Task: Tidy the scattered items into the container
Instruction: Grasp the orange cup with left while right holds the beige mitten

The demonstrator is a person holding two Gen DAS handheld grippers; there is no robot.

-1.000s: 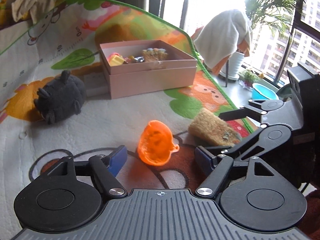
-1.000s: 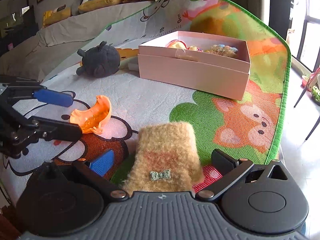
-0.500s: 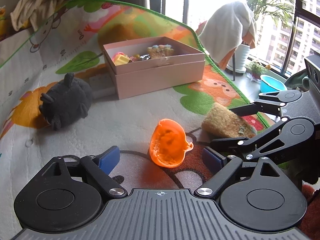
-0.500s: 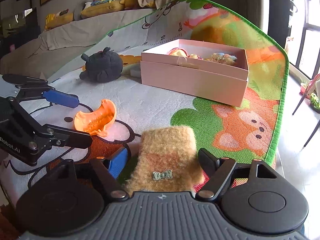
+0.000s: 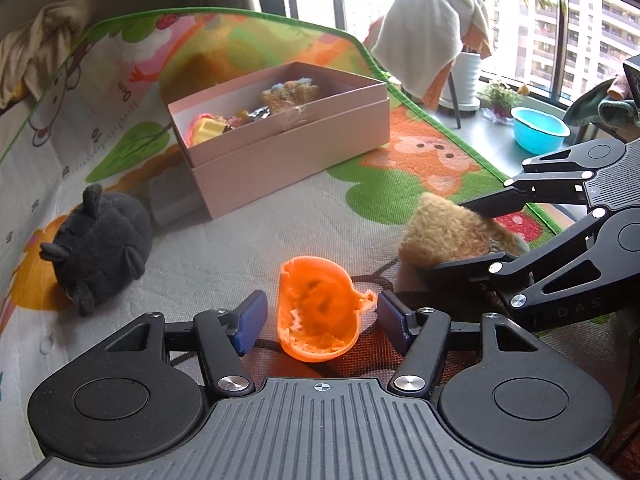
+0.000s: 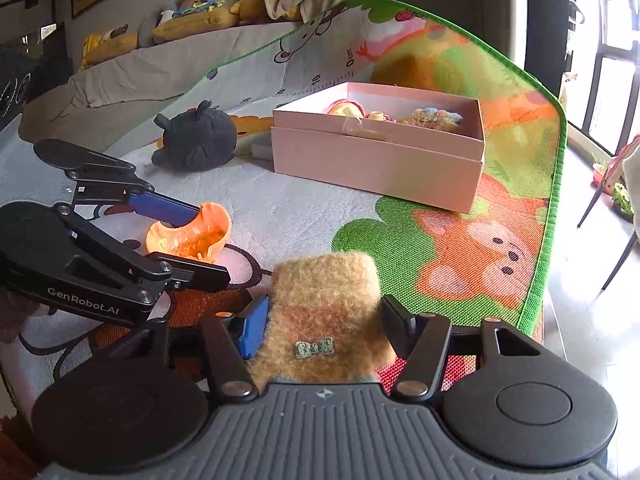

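Observation:
An orange plastic shell toy [image 5: 316, 312] lies on the play mat between the blue pads of my left gripper [image 5: 322, 320]. Its jaws are closing, with a thin gap still showing on the left side. In the right wrist view the same left gripper [image 6: 208, 242] straddles the orange toy [image 6: 188, 236]. My right gripper [image 6: 324, 326] is closing on a tan fuzzy sock [image 6: 324, 280] with a small green bow, and both pads touch its sides. The pink box [image 5: 296, 152] stands farther back, open and holding several small toys. A black plush [image 5: 100, 240] sits left of it.
The mat's green edge [image 6: 552, 200] runs along the right, with bare floor beyond. A small grey block [image 5: 172, 200] lies against the box's left side. A towel-draped chair [image 5: 432, 32] and a blue bowl [image 5: 538, 128] stand off the mat.
My left gripper moved forward and rolled, so the orange toy now sits between its pads, which widened then narrowed. The right jaws closed from wide open onto the fuzzy sock.

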